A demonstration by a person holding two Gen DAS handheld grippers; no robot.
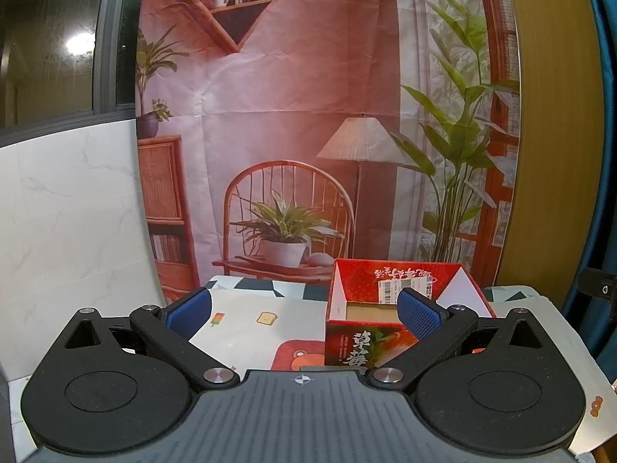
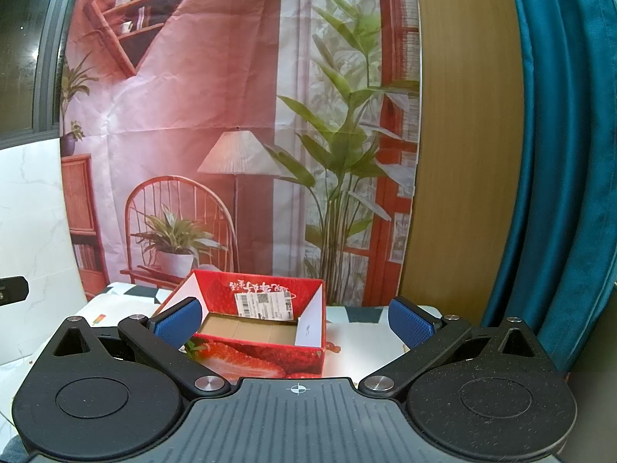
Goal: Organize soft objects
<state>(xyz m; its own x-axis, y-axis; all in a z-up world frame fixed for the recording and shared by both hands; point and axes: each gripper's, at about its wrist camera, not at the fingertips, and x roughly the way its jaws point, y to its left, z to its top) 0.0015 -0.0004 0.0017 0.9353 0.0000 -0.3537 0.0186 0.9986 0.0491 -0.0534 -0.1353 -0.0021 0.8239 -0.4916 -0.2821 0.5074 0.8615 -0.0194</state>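
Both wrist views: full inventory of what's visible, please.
Open red cardboard strawberry box: 1, red with white inner flaps, on the table ahead, empty inside, white shipping label on its far wall.
Cartoon-print tablecloth: 1, cream, covering the table.
Printed room-scene backdrop: 1, pink-red, hanging behind the table.
Teal curtain: 1, right edge.
Wooden panel: 1, tan, beside the curtain.
Soft objects: none visible.
Left gripper: 1, black with blue pads, open.
Right gripper: 1, same, open.
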